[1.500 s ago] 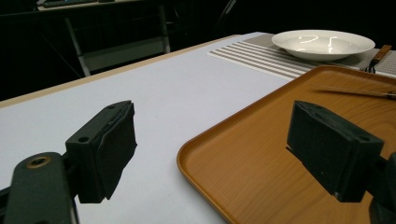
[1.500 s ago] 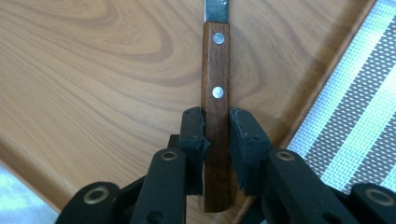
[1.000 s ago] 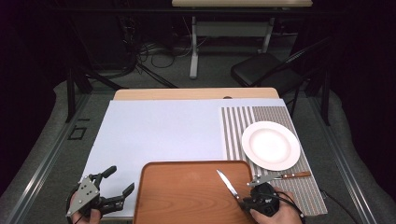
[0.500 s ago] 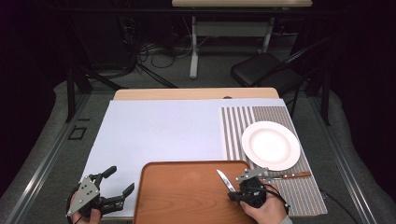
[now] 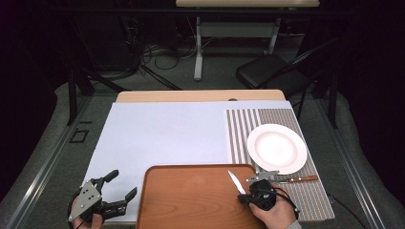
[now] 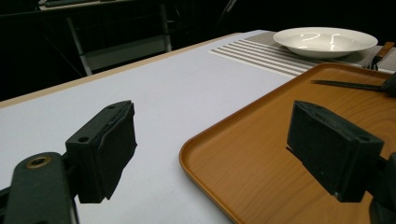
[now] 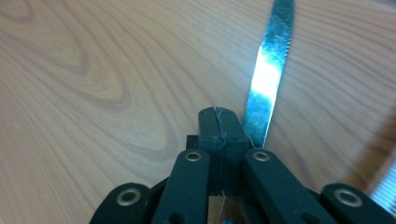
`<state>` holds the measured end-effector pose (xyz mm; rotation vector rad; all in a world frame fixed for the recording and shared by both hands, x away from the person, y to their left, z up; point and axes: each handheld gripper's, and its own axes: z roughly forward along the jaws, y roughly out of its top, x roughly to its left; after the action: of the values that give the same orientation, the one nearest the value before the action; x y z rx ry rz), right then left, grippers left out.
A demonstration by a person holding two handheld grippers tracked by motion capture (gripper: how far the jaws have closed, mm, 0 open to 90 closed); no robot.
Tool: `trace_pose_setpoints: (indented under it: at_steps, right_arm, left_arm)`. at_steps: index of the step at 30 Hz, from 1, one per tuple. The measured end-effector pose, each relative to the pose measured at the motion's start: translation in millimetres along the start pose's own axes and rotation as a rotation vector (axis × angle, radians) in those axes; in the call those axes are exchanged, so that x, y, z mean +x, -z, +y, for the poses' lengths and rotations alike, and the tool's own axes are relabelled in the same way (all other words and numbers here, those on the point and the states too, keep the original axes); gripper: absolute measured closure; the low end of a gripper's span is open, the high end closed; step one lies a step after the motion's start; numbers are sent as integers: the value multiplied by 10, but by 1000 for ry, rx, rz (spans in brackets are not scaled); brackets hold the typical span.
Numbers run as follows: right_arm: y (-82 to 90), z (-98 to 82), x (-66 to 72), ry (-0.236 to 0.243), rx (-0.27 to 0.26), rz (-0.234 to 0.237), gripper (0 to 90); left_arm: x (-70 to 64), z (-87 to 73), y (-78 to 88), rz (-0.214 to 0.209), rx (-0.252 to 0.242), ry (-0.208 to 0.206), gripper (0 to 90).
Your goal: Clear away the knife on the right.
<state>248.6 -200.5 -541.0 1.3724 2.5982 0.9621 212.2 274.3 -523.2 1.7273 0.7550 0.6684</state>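
A knife with a bright steel blade (image 5: 235, 182) points up and left over the right part of the brown wooden tray (image 5: 191, 205). My right gripper (image 5: 253, 191) is shut on its handle end. In the right gripper view the jaws (image 7: 219, 122) are pressed together, and the knife blade (image 7: 270, 70) runs out past them close above the tray's wood (image 7: 93, 84). My left gripper (image 5: 122, 184) rests at the tray's left edge, open with nothing between its fingers. The left gripper view has the left gripper (image 6: 210, 149) straddling the tray rim (image 6: 201, 140).
A white plate (image 5: 276, 148) sits on a striped placemat (image 5: 248, 129) at the right. A wooden-handled utensil (image 5: 301, 179) lies just below the plate. A pale sheet (image 5: 162, 133) covers the table. A chair and desk legs stand beyond the far edge.
My right hand has shifted a little left and down, bringing the knife lower over the tray. The left gripper has stayed where it was.
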Motion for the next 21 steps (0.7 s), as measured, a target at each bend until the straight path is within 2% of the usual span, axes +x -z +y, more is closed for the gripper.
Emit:
trace_pose_setpoints:
  at_steps: [7,14,21]
  right_arm:
    - [86,-53,-90,-35,1,-34,900]
    - [111,-108,-118,-62,-7,-36,900]
    - [147,-120,-146,-66,8,-56,900]
  left_arm:
    - [0,-1,2,0,1,0,157]
    - [-1,-1,4,1,1,0,157]
    - [0,-1,-3,-2,5,-1,157]
